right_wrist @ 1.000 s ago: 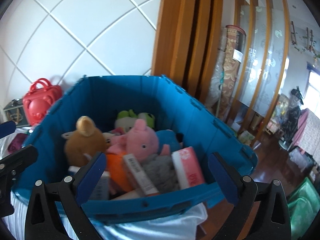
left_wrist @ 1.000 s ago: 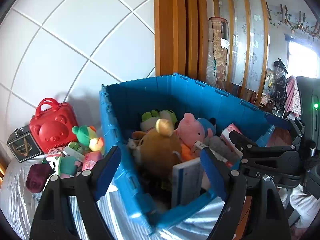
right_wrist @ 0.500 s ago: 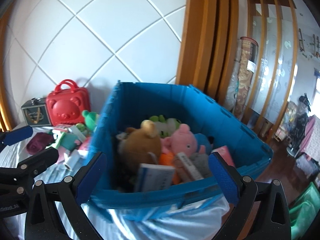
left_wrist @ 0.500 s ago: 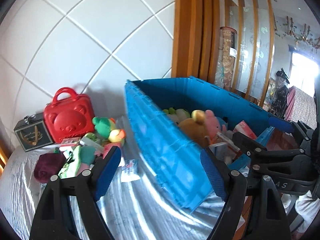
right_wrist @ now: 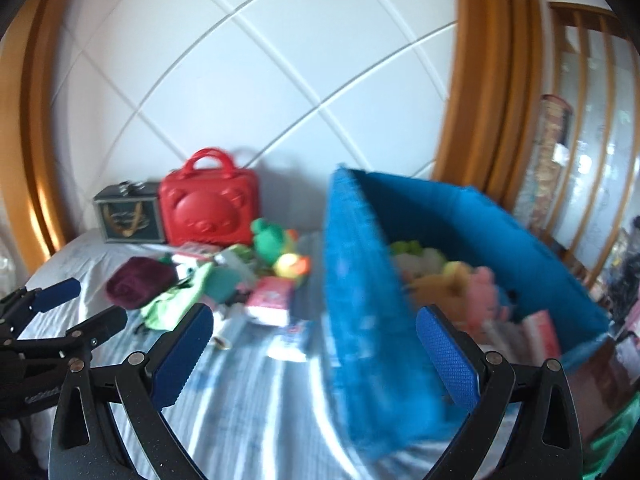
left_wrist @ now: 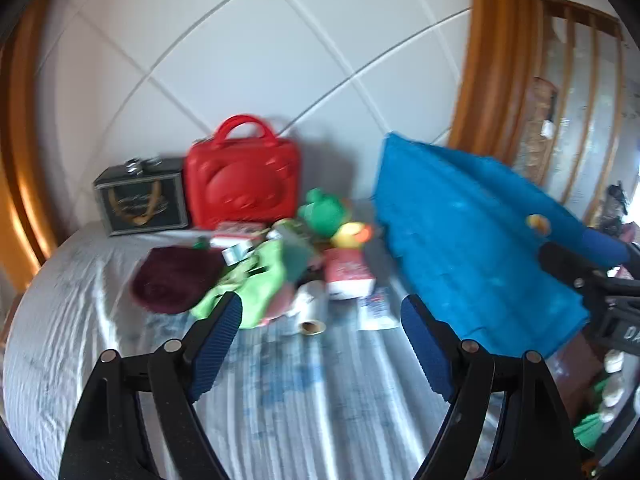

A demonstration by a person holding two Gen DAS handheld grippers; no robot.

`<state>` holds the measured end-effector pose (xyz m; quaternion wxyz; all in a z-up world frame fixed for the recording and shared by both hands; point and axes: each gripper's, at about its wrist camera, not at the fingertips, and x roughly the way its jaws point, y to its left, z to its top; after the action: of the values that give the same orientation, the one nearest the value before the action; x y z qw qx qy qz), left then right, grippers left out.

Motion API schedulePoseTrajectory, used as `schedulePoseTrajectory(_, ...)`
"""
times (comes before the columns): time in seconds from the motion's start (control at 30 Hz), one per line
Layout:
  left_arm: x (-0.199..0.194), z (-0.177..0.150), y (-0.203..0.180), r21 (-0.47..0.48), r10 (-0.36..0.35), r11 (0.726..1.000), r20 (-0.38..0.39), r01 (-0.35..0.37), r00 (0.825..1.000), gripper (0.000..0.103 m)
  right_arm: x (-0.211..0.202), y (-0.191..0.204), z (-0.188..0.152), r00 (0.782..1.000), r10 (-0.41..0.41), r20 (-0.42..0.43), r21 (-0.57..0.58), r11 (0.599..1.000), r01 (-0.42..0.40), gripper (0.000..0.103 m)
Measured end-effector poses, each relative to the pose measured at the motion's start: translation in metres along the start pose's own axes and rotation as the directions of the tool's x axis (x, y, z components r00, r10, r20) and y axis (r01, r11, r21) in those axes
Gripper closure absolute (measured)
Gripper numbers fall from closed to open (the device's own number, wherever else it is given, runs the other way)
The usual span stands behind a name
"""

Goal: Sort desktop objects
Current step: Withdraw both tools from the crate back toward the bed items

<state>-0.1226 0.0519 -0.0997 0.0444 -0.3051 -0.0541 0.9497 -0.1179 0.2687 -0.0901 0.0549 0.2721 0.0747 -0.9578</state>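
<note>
A pile of loose things lies on the pale sheet [left_wrist: 288, 384]: a maroon pouch [left_wrist: 176, 280], a green cloth [left_wrist: 256, 284], a green plush toy [left_wrist: 324, 210], a pink pack [left_wrist: 348, 274] and a white roll [left_wrist: 310, 306]. My left gripper [left_wrist: 320, 312] is open above the sheet, short of the pile, with nothing in it. The blue crate [right_wrist: 380, 320] stands to the right and holds a pink plush [right_wrist: 486, 284] and other toys. My right gripper [right_wrist: 314, 320] is open over the crate's near left corner. It holds nothing.
A red bear-faced case [left_wrist: 242, 184] and a dark box [left_wrist: 142, 196] stand against the white panelled wall behind the pile. Wooden posts [right_wrist: 480, 80] rise behind the crate. The sheet drops off at the right, where the floor shows.
Both views have swung left, from over the blue crate to the pile on the sheet. The crate now sits at the right. Both grippers stay open and hold nothing.
</note>
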Motion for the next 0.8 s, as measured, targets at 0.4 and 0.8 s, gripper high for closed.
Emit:
schedulePoseTrajectory(0.4, 0.09, -0.03, 0.147, -0.064, 0.23, 0.966, -0.22, -0.249, 0.948, 0.021, 0.136, 0.055, -0.021, 0.957, 0.149, -0.25, 0.03, 0.989, -0.146, 0.0)
schedulePoseTrajectory(0.8, 0.237, -0.009, 0.225, -0.071, 0.195, 0.969, -0.374, -0.238, 0.907, 0.021, 0.274, 0.123, -0.009, 0.892, 0.225, -0.392, 0.094, 0.974, -0.204, 0.0)
